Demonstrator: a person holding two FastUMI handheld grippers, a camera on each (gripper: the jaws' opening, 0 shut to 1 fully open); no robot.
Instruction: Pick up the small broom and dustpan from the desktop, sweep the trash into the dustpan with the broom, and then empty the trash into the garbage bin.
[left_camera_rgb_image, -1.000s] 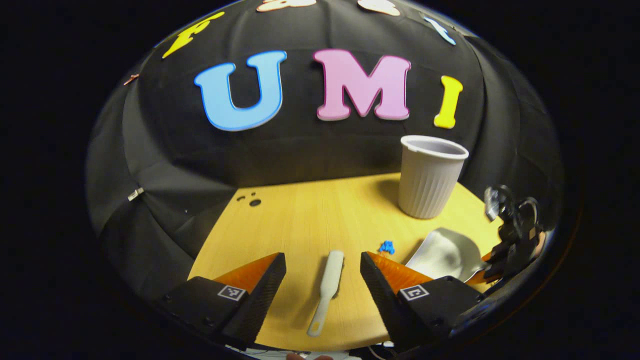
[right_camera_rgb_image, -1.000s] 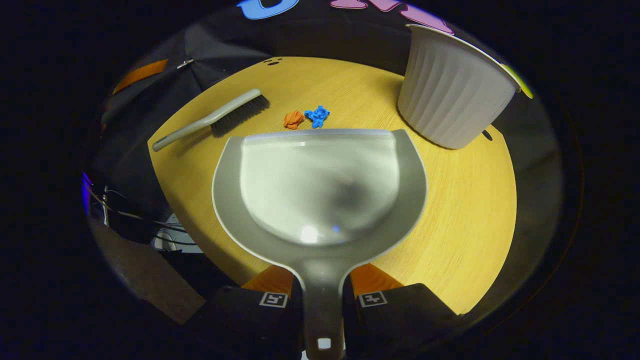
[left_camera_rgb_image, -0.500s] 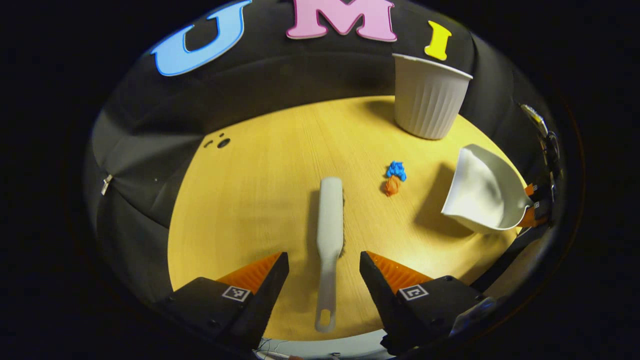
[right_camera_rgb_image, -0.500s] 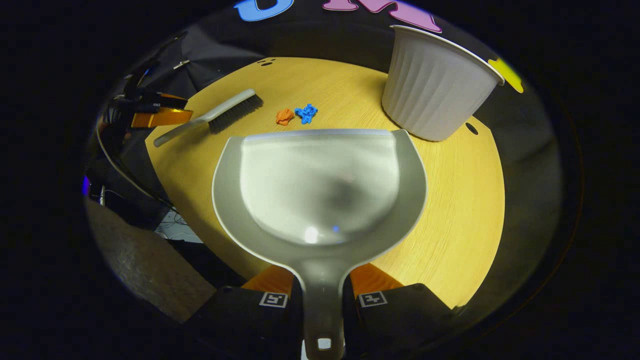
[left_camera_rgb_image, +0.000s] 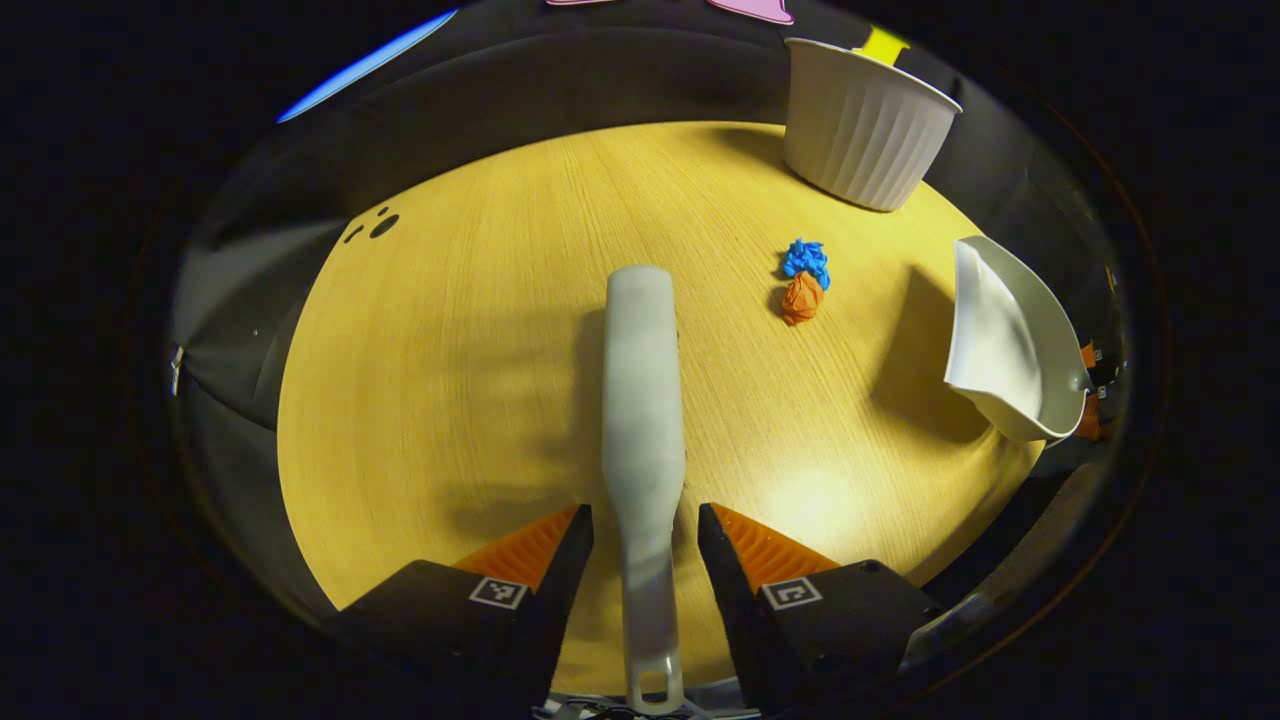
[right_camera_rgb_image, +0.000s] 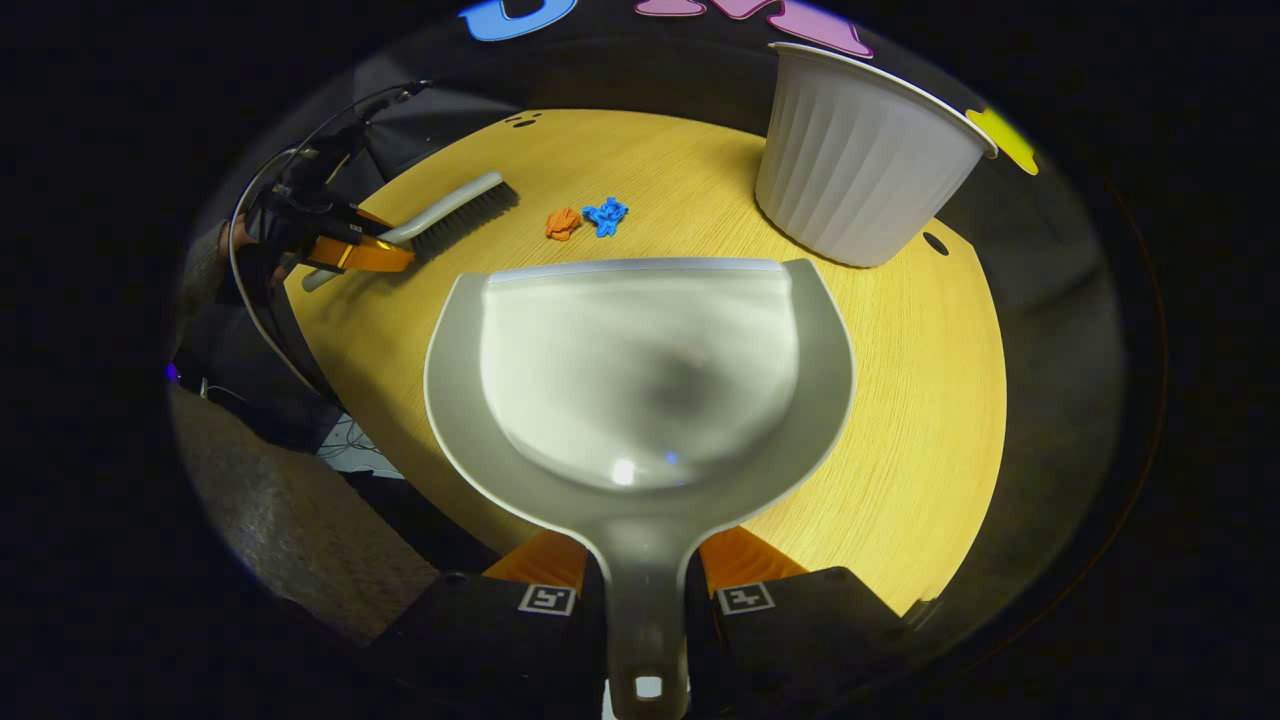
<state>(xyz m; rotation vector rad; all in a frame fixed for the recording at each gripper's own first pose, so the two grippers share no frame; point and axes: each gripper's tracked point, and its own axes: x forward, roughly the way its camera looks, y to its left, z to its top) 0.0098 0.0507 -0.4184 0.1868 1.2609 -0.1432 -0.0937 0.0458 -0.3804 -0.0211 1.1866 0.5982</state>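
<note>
Round wood-grain table (left_camera_rgb_image: 480, 380), light yellow finish. Small dark holes (left_camera_rgb_image: 383, 225) near its far-left edge in left gripper view, upper left of frame; another hole (right_camera_rgb_image: 936, 243) at right in right gripper view. Black cloth wall (left_camera_rgb_image: 560, 80) behind. Cables (right_camera_rgb_image: 345, 440) and grey floor (right_camera_rgb_image: 300, 540) lower left, below table edge.

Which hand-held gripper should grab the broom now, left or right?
Left. The left hand-held gripper already straddles the broom handle with its jaws open, while the right hand-held gripper is shut on the dustpan.
</note>
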